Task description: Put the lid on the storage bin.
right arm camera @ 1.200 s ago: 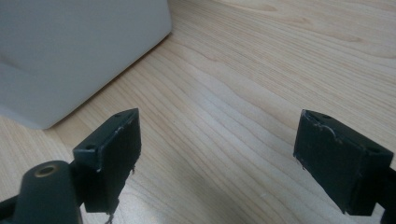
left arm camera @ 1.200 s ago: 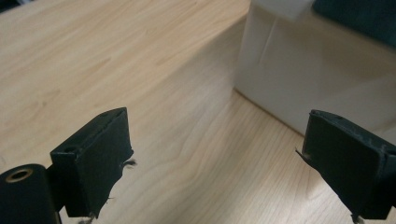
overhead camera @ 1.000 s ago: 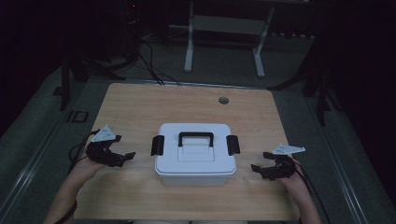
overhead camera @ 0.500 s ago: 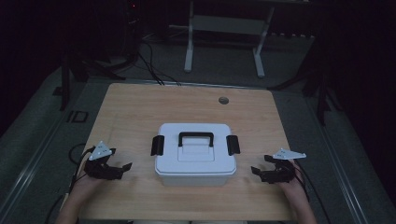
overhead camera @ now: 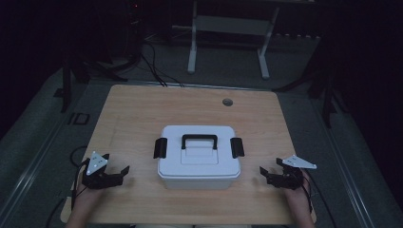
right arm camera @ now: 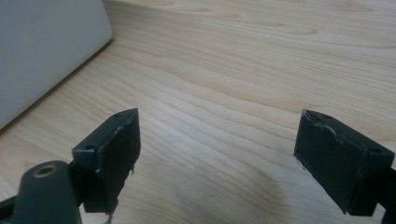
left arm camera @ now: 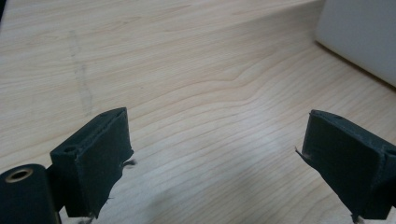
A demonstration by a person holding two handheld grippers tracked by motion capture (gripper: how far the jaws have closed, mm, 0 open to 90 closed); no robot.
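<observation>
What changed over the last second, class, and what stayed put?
The left gripper drew back toward the person's edge of the table, taking hold of nothing. The right gripper barely shifted. Both remain open beside the white box, which stayed closed and unmoved.

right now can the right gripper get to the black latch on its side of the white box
Probably yes. The right gripper is open, low over the table, beside the white box. Only bare wood lies between it and the black latch.
</observation>
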